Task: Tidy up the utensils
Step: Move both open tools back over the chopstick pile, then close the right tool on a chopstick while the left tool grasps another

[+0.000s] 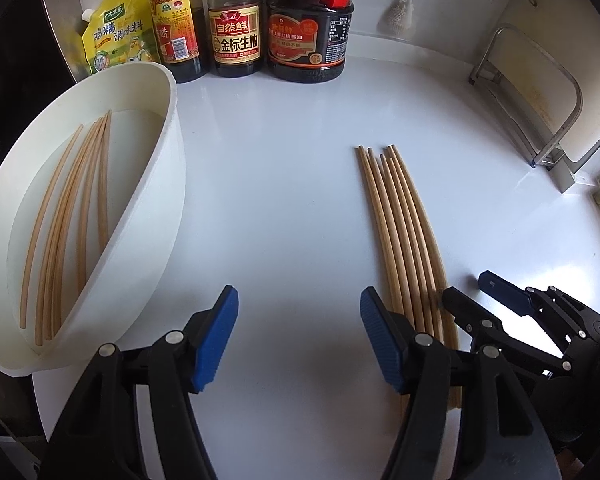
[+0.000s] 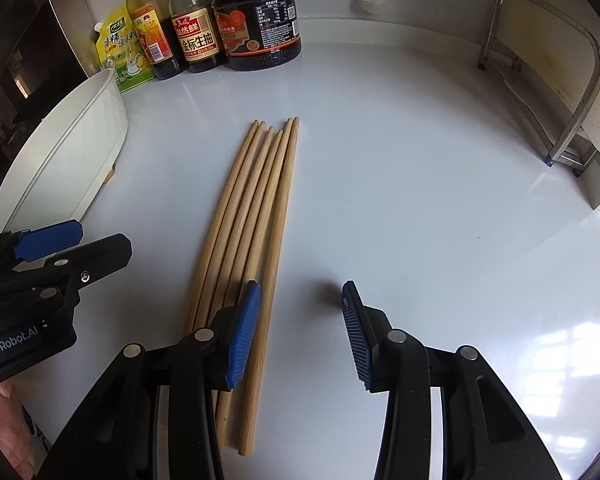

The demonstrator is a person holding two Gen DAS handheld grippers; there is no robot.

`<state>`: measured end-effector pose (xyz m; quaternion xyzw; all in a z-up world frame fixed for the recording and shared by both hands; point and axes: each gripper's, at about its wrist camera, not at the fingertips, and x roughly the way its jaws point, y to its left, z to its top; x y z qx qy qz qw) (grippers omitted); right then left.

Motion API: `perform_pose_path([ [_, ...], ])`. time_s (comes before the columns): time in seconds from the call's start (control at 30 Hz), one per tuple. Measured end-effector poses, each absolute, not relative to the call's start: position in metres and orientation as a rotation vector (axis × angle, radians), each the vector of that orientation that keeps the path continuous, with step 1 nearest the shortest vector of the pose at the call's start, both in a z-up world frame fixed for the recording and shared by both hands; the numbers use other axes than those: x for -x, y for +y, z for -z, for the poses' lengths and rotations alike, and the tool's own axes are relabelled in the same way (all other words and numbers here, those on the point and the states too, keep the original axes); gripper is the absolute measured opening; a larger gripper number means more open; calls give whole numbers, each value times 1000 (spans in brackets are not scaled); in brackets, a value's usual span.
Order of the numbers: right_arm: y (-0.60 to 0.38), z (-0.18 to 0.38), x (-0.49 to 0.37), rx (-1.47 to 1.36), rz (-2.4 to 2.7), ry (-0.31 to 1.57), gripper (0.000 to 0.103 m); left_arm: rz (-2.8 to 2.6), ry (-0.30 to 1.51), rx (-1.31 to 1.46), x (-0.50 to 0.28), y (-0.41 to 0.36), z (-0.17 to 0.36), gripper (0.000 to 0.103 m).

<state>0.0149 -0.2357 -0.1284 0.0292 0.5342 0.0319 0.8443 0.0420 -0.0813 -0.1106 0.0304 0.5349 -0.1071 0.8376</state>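
- Progress: partly done, my read. Some chopsticks [image 1: 66, 216] already lie in the white tub [image 1: 168, 184], which sits just ahead-left of the left tongs [image 1: 296, 336].
- Left to do: loose chopsticks [image 2: 256, 248] on the white counter [image 2: 420, 200], lined up side by side, thick ends toward both tongs.
- Left tongs: jaws apart, nothing between the pads. Loose bundle runs just beside/under its right finger.
- Right tongs [image 2: 300, 332]: jaws apart, empty. Its left pad sits over the near part of the bundle; whether it touches the wood I can't tell. Gap between pads is over bare counter, just right of the bundle.
- The two tongs are near each other, bundle between them.
- Counts:
  - loose chopsticks: 6 tips visible
  - in tub: approx 6-7, they overlap, can't be exact
  - tubs: 1
  - sauce bottles [image 1: 236, 20] at the back, well ahead of both tongs: 3, plus 1 yellow pouch [image 1: 116, 32]
  - metal rack [image 2: 548, 80] far ahead-right: 1
- Est. about half moved, the other half pending.
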Motion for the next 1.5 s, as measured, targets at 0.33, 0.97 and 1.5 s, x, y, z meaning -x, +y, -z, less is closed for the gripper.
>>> perform_pose_path([
  [0.33,-261,127,-13,-66,-29,1121,40,279,1164,-70,-41,-102,127,63],
  [0.97,-267,126,-11,-81,-43,1117,40,258,1180,-104,-41,-112,143,68],
  [1.5,-251,131,-25,49,-77,1085,38,230,1141,-116,-58,-120,141,45],
])
